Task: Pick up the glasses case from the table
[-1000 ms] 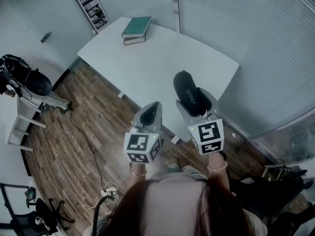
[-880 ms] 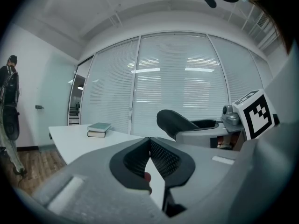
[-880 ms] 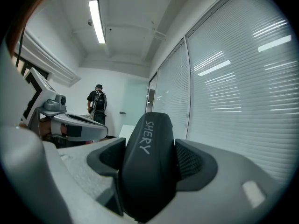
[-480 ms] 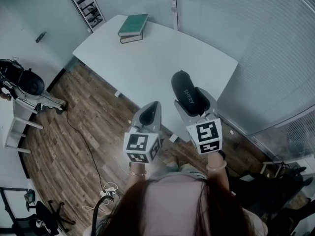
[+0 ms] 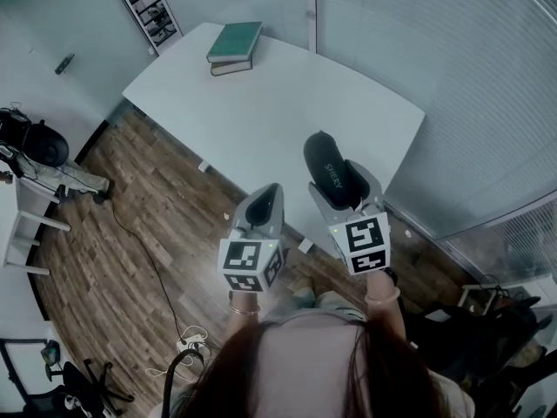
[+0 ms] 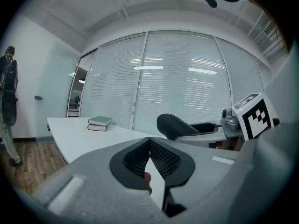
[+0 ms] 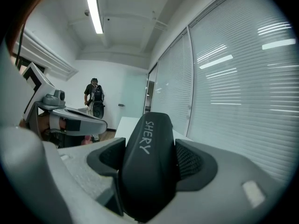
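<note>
A black glasses case [image 5: 330, 170] with white lettering is held above the near edge of the white table [image 5: 261, 111]. My right gripper [image 5: 341, 185] is shut on the glasses case [image 7: 149, 157], which fills the space between its jaws. The glasses case [image 6: 175, 125] also shows off to the right in the left gripper view. My left gripper [image 5: 264, 205] hangs beside it, over the table's front edge, shut with its pads [image 6: 161, 157] touching and nothing between them.
Two stacked books [image 5: 233, 47], green on top, lie at the table's far left corner. Glass walls with blinds [image 5: 452, 68] run behind and to the right of the table. A shelf unit [image 5: 144, 3] stands at the back left. Wooden floor with cables [image 5: 139, 242] lies to the left.
The view has shifted slightly; both grippers sit a little nearer to me, with the glasses case still in the right one.
</note>
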Demonstrator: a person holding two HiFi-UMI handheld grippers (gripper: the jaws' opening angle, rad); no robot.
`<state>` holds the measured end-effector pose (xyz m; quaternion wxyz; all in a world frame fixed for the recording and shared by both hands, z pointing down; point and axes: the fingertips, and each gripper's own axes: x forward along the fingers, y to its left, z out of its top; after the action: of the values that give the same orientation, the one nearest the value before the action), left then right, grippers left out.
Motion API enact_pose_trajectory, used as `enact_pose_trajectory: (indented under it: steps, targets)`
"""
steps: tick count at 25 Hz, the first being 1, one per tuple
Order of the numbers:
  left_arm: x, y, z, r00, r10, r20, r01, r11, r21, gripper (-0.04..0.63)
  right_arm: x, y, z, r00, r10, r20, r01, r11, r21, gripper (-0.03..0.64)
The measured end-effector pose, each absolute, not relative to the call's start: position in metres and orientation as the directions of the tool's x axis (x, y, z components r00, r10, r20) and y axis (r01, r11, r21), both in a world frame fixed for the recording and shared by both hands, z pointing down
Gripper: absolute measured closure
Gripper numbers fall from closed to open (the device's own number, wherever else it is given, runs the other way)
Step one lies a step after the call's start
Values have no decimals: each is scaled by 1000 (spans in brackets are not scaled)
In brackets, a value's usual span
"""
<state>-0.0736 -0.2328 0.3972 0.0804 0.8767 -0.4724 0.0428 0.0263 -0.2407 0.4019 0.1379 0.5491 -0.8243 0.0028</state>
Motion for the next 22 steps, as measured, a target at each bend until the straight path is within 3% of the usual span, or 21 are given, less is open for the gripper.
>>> enact_pose_trajectory:
  steps: [10,22]
  targets:
    - [-114,-255,426,523,-836,164,-848,-491,202,584,-4,-283,497,-343,-836,427,-897,427,114,285]
    - [-130,-257,440,514,-839,181,-850,-469,239,584,-22,-283,511,-339,-815,470,-890,440,120,285]
